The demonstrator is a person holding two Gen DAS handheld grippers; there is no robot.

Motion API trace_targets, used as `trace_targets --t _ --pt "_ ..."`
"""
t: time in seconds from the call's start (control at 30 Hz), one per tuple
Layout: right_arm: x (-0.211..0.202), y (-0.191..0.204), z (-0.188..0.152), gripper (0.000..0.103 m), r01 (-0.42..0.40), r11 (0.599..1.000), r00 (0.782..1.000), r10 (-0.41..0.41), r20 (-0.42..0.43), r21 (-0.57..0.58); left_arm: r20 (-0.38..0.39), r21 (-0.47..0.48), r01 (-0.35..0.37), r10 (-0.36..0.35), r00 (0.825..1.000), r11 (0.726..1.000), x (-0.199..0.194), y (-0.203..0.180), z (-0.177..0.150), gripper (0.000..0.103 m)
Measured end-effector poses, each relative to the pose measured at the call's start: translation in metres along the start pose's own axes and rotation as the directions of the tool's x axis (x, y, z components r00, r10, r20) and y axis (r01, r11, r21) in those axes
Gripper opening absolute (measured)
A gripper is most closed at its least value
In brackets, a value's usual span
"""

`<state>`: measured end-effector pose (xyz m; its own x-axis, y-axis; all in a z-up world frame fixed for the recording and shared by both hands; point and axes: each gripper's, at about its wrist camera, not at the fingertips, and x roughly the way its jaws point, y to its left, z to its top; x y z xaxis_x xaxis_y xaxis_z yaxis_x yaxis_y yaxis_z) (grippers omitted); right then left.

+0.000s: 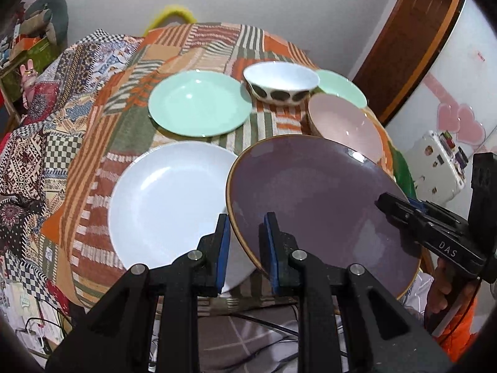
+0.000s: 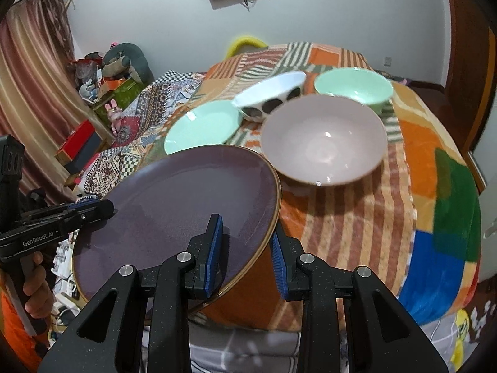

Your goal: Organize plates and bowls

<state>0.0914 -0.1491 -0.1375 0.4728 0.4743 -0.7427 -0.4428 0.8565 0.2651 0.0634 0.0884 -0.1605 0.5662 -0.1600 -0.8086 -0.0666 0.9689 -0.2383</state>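
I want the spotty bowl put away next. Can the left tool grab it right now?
Probably not yet: the left tool is shut on the purple plate, as is the right tool. The spotty bowl sits far across the table.

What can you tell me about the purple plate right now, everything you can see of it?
The purple plate is large, round and shallow, glazed dull purple with a thin tan rim, ceramic by the look. It is lifted and tilted above the patterned tablecloth, overlapping the white plate in the left view. The left tool clamps its rim on one side and the right tool clamps the opposite edge. The pink bowl sits just beyond it.
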Motion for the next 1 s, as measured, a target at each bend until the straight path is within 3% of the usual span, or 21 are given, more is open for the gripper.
trace_targets --t 0.27,0.7,1.0 --pt "0.006 -0.019 -0.016 0.027 0.021 0.999 0.999 -0.019 -0.047 0.04 -0.08 0.023 0.012 -0.01 0.997 1.0 0.029 -0.016 -0.004 0.021" --pt "0.007 -0.054 -0.026 0.027 0.068 0.992 0.994 -0.059 -0.089 0.108 -0.156 0.069 0.052 -0.041 0.987 0.996 0.065 -0.041 -0.001 0.021" --pt "0.012 -0.068 -0.032 0.027 0.089 0.988 0.989 -0.072 -0.128 0.127 -0.199 0.085 0.041 -0.024 0.98 0.996 0.087 -0.049 0.0 0.021"
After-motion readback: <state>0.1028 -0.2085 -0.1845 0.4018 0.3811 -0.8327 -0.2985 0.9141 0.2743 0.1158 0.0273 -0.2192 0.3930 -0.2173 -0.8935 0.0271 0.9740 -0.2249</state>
